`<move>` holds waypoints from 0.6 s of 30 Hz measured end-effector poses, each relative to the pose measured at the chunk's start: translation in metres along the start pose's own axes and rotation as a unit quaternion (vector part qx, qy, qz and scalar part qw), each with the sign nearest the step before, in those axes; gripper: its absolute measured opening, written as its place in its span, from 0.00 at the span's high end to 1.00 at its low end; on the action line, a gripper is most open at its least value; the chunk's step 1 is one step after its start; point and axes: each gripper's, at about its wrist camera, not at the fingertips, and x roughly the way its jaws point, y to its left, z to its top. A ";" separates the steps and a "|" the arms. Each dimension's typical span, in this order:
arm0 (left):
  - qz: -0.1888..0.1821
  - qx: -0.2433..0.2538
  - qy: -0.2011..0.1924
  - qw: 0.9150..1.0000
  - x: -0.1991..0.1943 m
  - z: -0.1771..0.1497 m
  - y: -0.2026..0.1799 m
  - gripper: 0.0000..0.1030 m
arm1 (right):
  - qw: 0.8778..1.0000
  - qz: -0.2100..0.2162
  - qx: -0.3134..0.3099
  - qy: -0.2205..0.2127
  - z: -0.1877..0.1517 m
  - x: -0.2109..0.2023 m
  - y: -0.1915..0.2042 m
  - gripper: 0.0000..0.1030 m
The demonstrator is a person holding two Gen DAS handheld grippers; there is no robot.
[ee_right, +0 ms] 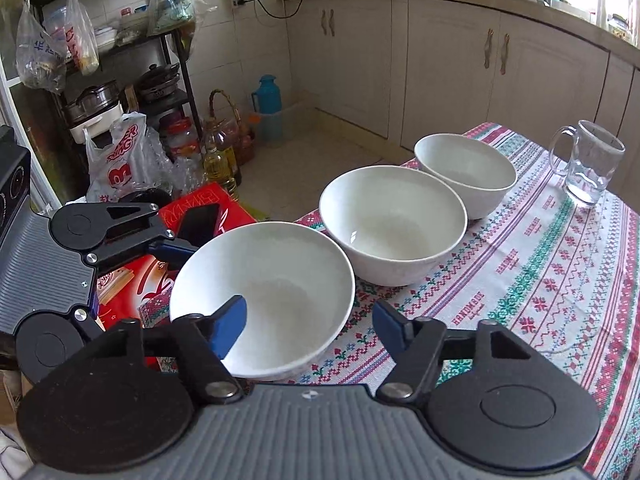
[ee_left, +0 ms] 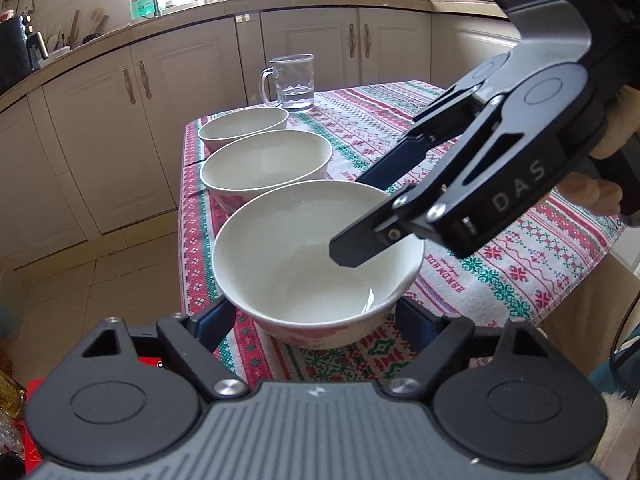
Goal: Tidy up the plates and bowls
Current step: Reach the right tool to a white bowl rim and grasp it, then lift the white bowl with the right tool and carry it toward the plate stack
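Three white bowls stand in a row along the table's left edge: a near bowl (ee_left: 316,256) (ee_right: 264,300), a middle bowl (ee_left: 266,168) (ee_right: 394,220) and a far bowl (ee_left: 243,126) (ee_right: 466,172). My left gripper (ee_left: 316,316) is open, one finger on each side of the near bowl's base. My right gripper (ee_right: 310,326) (ee_left: 362,216) is open and straddles the near bowl's rim, with one finger (ee_right: 230,328) inside the bowl and the other outside.
A glass mug (ee_left: 294,82) (ee_right: 586,164) stands at the far end of the patterned tablecloth (ee_left: 520,264) (ee_right: 540,280). Beyond the table's left edge are a red box (ee_right: 160,272), oil bottles and bags on the floor. Kitchen cabinets run behind.
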 end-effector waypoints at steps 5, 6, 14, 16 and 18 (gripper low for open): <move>-0.004 0.000 -0.001 1.000 0.000 0.000 0.001 0.18 | 1.000 0.010 -0.002 0.007 0.000 0.006 0.001 0.40; -0.004 0.001 -0.001 1.000 0.000 0.001 0.001 0.18 | 1.000 0.013 -0.001 0.007 0.000 0.007 0.001 0.40; -0.002 0.005 0.006 1.000 0.001 0.003 0.000 0.18 | 1.000 0.017 0.002 0.004 0.001 0.005 0.002 0.40; 0.000 0.007 0.008 1.000 0.001 0.005 -0.001 0.18 | 1.000 0.017 0.001 0.003 0.001 0.004 0.003 0.40; -0.001 0.009 0.011 1.000 0.001 0.007 -0.003 0.18 | 1.000 0.017 0.000 0.000 0.001 0.002 0.003 0.40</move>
